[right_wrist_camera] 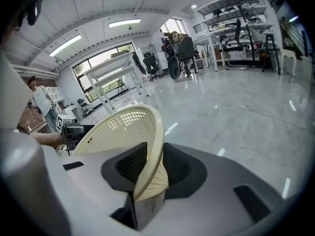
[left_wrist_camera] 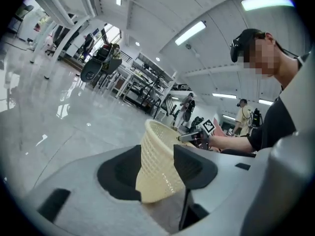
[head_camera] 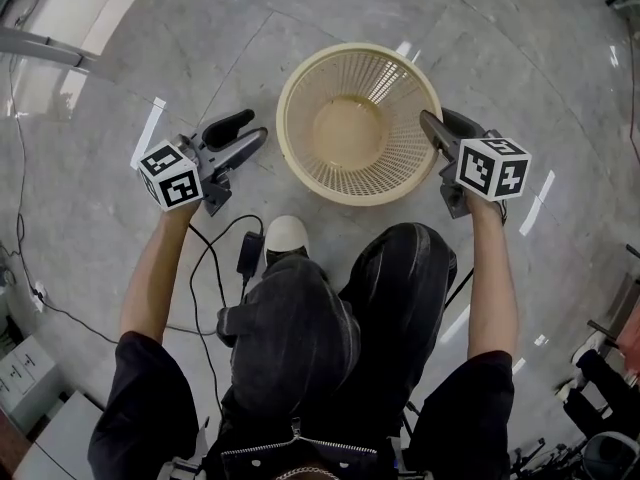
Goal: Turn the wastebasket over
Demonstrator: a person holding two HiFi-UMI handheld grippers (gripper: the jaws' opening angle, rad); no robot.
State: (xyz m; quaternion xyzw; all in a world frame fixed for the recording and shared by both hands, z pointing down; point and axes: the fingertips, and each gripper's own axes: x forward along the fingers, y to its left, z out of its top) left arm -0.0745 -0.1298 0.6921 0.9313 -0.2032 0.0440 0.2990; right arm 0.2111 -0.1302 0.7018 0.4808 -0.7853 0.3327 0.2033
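The wastebasket is a cream lattice basket standing mouth up on the grey floor in front of my knees. My right gripper is at its right side, shut on the rim. In the right gripper view the rim runs down between the two black pads of the right gripper, one pad inside the basket and one outside. My left gripper is just left of the basket, open and apart from the rim. In the left gripper view the basket shows ahead through the gap of the left gripper.
A black power adapter with its cable lies on the floor beside my white shoe. Desks and office chairs stand far off across the hall, and another person stands in the distance.
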